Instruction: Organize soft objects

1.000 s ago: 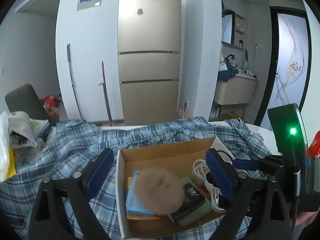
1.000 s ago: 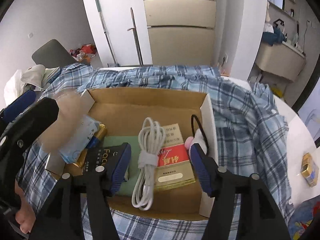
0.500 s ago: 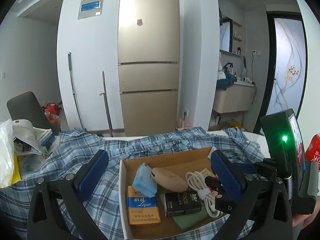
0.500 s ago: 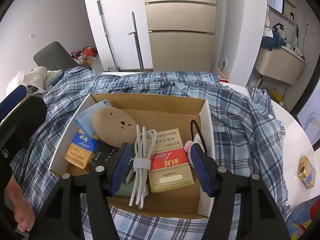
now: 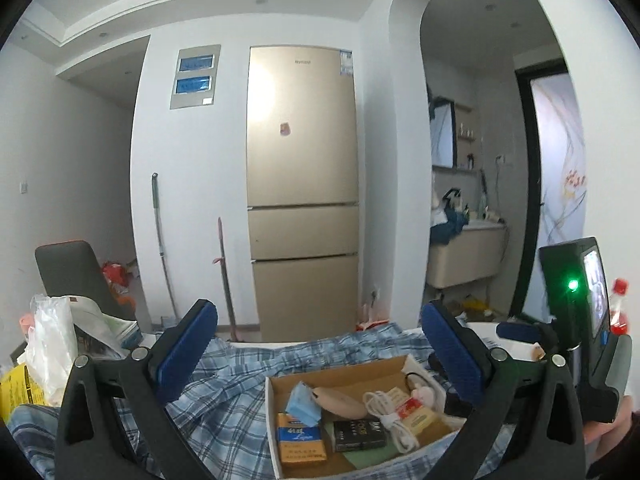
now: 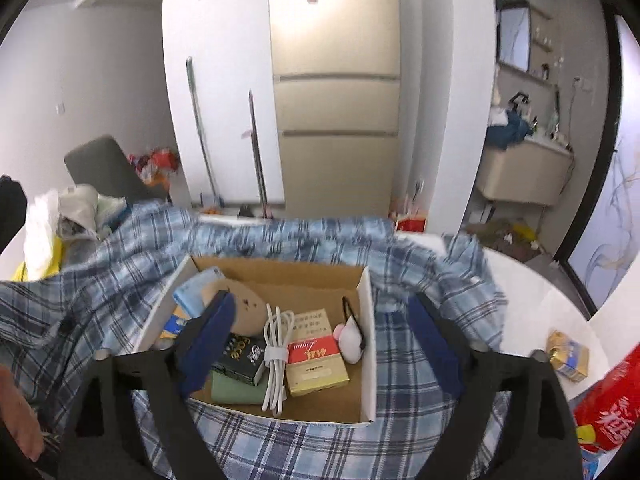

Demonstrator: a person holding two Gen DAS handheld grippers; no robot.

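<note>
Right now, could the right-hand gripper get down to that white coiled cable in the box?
Probably yes. The right gripper has just been opening, with nothing between its fingers, and hangs above the open cardboard box. The white cable lies on top, uncovered.

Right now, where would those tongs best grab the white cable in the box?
Probably at the white cable's strapped middle, coming from above. The strap bundles the loops into one narrow band there, and the cable lies flat between the black box and the red-and-gold pack.
</note>
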